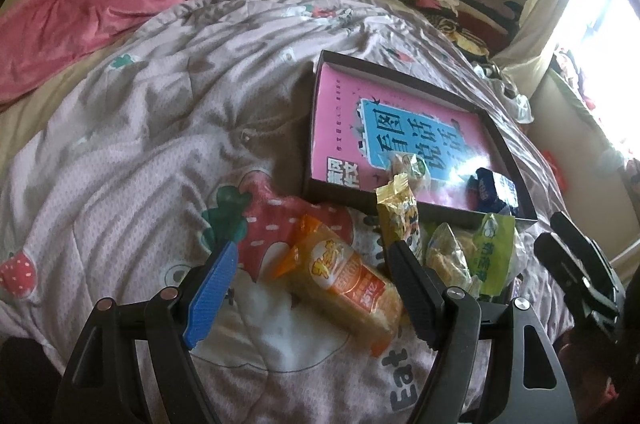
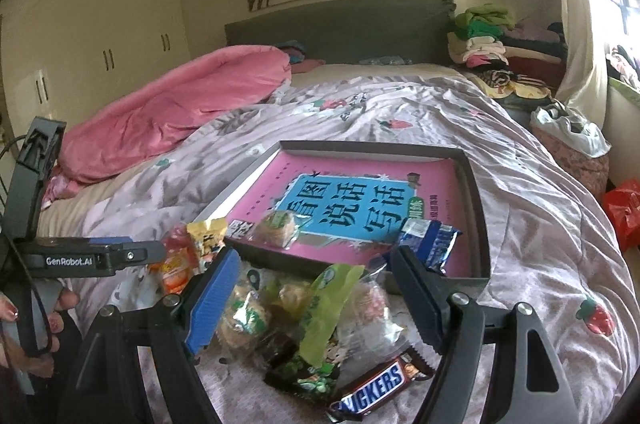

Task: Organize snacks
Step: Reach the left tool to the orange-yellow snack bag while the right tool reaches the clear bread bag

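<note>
Early stage: we have two snacks in the box (image 2: 476, 208).
Both tongs released: left gripper (image 1: 312, 288) over orange pack (image 1: 344, 284), right gripper (image 2: 316, 294) over the pile (image 2: 304, 320).

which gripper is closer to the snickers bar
Right. The right gripper hangs open just above the Snickers bar, which lies at its near side. The left gripper is off to the left, over the orange snack pack.

Both wrist cameras sit low over the near edge of the bed (image 1: 120, 144), facing its headboard (image 2: 340, 28) end. The left view hangs close above an orange snack pack (image 1: 344, 276). The right view, slightly further right, shares the box tray (image 2: 478, 224) and snack pile.
</note>
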Available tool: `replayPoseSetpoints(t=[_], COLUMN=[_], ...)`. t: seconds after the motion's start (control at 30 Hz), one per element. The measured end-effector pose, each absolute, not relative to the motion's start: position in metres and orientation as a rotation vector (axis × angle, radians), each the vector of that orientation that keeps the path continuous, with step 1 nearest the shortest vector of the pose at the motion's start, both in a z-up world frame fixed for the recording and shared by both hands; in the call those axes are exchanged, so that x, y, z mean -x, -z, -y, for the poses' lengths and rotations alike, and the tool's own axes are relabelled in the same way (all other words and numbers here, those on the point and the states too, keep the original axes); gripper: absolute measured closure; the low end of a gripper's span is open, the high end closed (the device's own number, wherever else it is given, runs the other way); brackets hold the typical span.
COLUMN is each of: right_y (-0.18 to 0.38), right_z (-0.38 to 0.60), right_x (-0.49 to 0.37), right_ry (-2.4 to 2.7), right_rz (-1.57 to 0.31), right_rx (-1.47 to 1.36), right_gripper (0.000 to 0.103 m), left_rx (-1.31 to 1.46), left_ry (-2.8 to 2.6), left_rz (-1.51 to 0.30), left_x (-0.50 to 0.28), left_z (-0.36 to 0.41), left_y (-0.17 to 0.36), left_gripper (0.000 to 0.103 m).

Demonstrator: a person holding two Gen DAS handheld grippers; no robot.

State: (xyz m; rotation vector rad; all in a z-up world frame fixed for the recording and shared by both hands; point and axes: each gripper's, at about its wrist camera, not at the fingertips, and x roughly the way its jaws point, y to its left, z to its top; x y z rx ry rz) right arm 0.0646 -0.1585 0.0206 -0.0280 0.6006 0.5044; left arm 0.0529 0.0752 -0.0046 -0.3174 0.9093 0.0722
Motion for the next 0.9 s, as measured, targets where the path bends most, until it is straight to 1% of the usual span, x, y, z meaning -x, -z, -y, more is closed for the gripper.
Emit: replayPoseSetpoints(t=[0.9], right_y=[0.004], right_z=[0.118], right_x=[-0.048], right_ry=[-0.614], right_rz=[-0.674], right_rx=[0.177], right_gripper=[0.025], left_rx=[0.394], left_ry=[-0.041], left_rz=[-1.021], left_x=[-0.051], left_z=[-0.068], left_y=[0.036], left_gripper=[0.024])
